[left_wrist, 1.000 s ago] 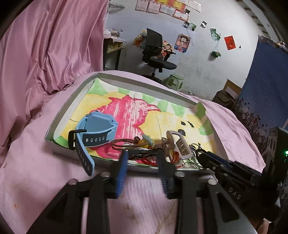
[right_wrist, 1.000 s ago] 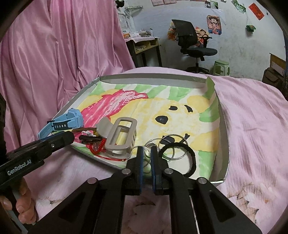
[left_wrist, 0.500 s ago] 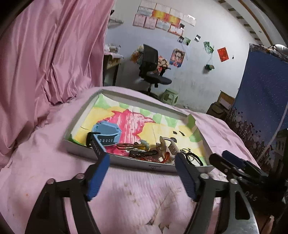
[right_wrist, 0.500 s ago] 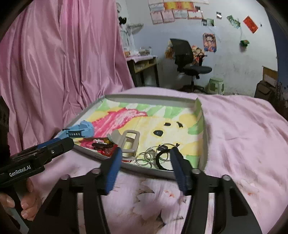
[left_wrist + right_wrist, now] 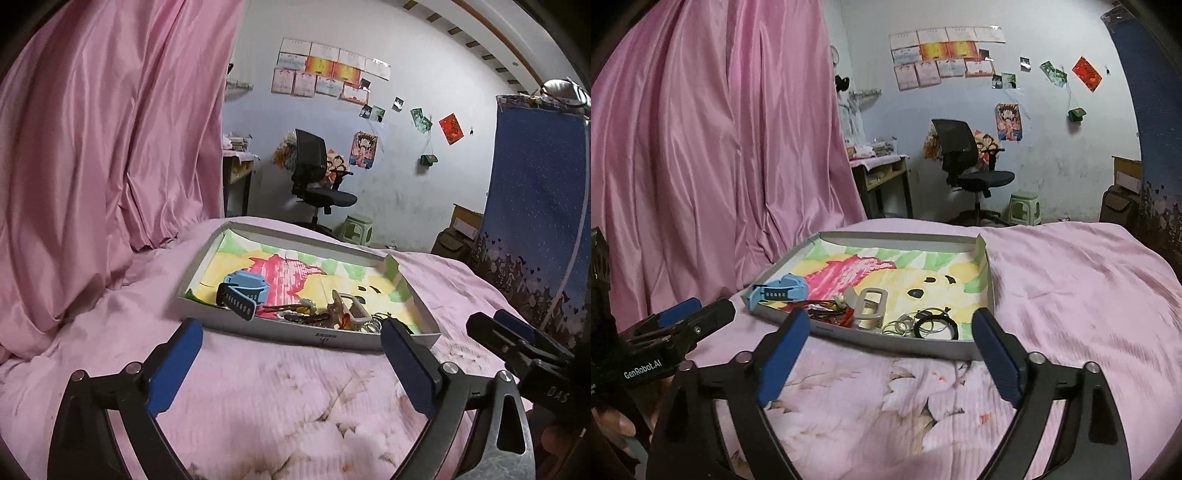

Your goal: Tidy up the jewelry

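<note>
The right wrist view lays the tray's (image 5: pixel 964 350) near corner open: thin metal bangles (image 5: pixel 905 325) and a black hair tie (image 5: pixel 945 326) beside a grey watch band (image 5: pixel 870 308). From the left wrist view these sit mostly hidden behind the tray wall (image 5: pixel 321 338), while the blue watch (image 5: pixel 245 290) shows clearly at the tray's left end. Both grippers hover over the pink bedspread (image 5: pixel 258 391), short of the tray. The left gripper (image 5: pixel 291 365) and right gripper (image 5: pixel 892 360) are opening wide, nothing between their jaws.
</note>
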`<state>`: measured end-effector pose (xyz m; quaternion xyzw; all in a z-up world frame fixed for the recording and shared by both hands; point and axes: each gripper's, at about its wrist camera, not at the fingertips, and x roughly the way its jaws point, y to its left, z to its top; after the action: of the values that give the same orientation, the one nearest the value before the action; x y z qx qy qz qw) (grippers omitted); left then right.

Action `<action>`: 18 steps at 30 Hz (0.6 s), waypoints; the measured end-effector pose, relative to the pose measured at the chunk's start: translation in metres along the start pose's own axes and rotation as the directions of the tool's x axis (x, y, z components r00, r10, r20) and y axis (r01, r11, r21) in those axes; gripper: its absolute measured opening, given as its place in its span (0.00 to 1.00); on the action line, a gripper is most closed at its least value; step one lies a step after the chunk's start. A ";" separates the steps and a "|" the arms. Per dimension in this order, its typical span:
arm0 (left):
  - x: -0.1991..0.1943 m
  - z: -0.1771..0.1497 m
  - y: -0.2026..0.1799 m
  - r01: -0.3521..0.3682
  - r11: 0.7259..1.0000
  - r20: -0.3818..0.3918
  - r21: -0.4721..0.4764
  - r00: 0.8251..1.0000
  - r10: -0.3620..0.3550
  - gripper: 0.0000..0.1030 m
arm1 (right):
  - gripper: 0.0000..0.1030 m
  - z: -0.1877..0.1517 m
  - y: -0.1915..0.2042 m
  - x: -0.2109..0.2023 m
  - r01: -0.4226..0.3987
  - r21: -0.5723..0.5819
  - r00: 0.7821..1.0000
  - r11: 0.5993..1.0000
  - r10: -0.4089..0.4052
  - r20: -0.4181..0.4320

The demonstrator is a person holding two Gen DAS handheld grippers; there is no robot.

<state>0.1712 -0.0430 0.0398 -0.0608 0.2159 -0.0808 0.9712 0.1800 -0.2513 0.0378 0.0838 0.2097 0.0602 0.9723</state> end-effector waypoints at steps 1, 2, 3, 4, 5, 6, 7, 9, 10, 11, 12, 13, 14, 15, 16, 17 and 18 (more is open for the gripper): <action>-0.004 -0.002 0.001 -0.001 1.000 0.005 0.003 1.000 0.001 0.97 | 0.90 -0.003 0.000 -0.004 -0.005 0.011 1.000 1.000 0.005 0.002; -0.008 -0.004 0.001 -0.001 1.000 0.010 0.006 1.000 0.001 0.97 | 0.91 -0.005 0.000 -0.007 -0.008 0.019 1.000 1.000 0.008 0.002; -0.012 -0.006 0.001 -0.001 1.000 0.015 0.008 1.000 0.001 0.98 | 0.92 -0.008 -0.001 -0.011 -0.013 0.028 1.000 1.000 0.013 0.005; -0.015 -0.007 0.000 -0.001 1.000 0.019 0.010 1.000 0.001 0.98 | 0.93 -0.012 -0.001 -0.015 -0.017 0.037 1.000 0.999 0.017 0.008; -0.020 -0.010 0.000 -0.004 1.000 0.025 0.013 1.000 0.004 0.99 | 0.95 -0.015 -0.001 -0.019 -0.018 0.043 1.000 0.999 0.017 0.010; -0.023 -0.013 0.000 -0.006 1.000 0.029 0.015 1.000 0.005 1.00 | 0.97 -0.018 0.000 -0.021 -0.019 0.046 1.000 0.999 0.018 0.011; -0.027 -0.015 0.000 -0.007 1.000 0.033 0.018 0.999 0.006 1.00 | 0.98 -0.021 0.000 -0.025 -0.020 0.049 1.000 0.999 0.019 0.014; -0.034 -0.021 0.000 -0.015 1.000 0.036 0.024 0.999 0.014 1.00 | 0.99 -0.027 0.003 -0.030 -0.019 0.048 1.000 0.999 0.019 0.014; -0.037 -0.024 0.001 -0.017 1.000 0.037 0.025 0.999 0.016 1.00 | 0.99 -0.031 0.004 -0.033 -0.015 0.044 1.000 0.999 0.015 0.014; -0.041 -0.027 0.002 -0.020 0.999 0.038 0.025 0.999 0.019 1.00 | 0.99 -0.035 0.006 -0.037 -0.011 0.042 1.000 0.999 0.010 0.018; -0.043 -0.029 0.003 -0.023 0.999 0.038 0.024 0.999 0.022 1.00 | 0.99 -0.038 0.007 -0.040 -0.009 0.041 1.000 0.999 0.008 0.020; -0.046 -0.032 0.004 -0.024 0.999 0.038 0.025 0.999 0.023 1.00 | 0.99 -0.041 0.009 -0.044 -0.004 0.040 1.000 0.999 0.003 0.025; -0.050 -0.035 0.006 -0.025 0.999 0.035 0.027 0.999 0.024 1.00 | 0.99 -0.045 0.011 -0.048 0.003 0.038 0.999 0.999 -0.005 0.033; -0.053 -0.039 0.006 -0.027 0.999 0.032 0.029 0.999 0.026 1.00 | 0.99 -0.048 0.013 -0.052 0.008 0.034 0.999 0.999 -0.009 0.038; -0.054 -0.040 0.007 -0.029 0.999 0.030 0.030 0.999 0.028 1.00 | 0.99 -0.051 0.016 -0.056 0.017 0.026 0.999 1.000 -0.019 0.045; -0.057 -0.043 0.008 -0.032 0.999 0.024 0.031 0.999 0.031 1.00 | 0.99 -0.055 0.018 -0.060 0.030 0.019 0.998 0.999 -0.031 0.053; -0.060 -0.046 0.010 -0.035 0.999 0.021 0.031 0.999 0.035 1.00 | 0.99 -0.056 0.020 -0.063 0.038 0.015 0.997 0.999 -0.039 0.060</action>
<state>0.0990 -0.0264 0.0211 -0.0427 0.2057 -0.0665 0.9754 0.0979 -0.2336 0.0158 0.0884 0.1824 0.0376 0.9785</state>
